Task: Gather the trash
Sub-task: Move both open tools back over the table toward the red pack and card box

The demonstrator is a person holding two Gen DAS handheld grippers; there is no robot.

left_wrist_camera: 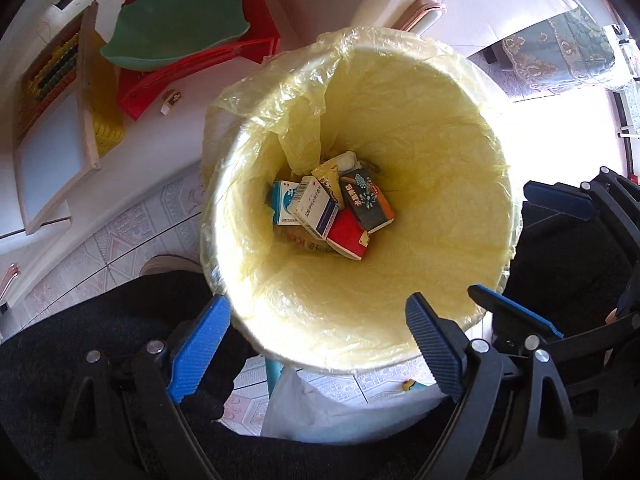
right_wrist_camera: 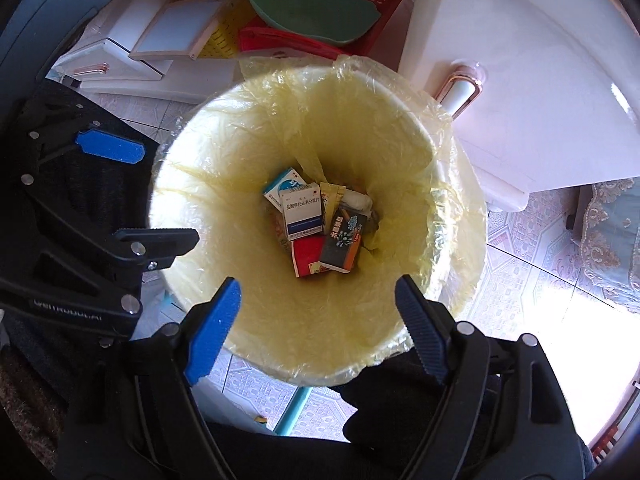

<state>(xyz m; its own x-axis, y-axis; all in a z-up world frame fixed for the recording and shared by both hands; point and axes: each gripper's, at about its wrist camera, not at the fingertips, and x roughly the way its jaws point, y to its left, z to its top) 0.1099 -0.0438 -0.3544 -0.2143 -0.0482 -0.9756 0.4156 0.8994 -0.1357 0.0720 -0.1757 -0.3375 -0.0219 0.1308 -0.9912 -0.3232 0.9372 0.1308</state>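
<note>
Hovering over bin [left_wrist_camera: 492, 184] at frame centre — left gripper [left_wrist_camera: 316, 344] and right gripper [right_wrist_camera: 316, 328] both gaped wide, empty; boxes [right_wrist_camera: 316, 232] lay inside — best lift clear without snagging liner [left_wrist_camera: 280, 92].

Both your wrist views look steeply down from close above, sharing the yellow-lined bin [left_wrist_camera: 360, 332] [right_wrist_camera: 200, 184] beneath your grippers.

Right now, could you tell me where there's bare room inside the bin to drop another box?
The bin liner is bare along its walls around the boxes, widest toward the near rim by both open grippers. The bottom's centre is crowded.
</note>
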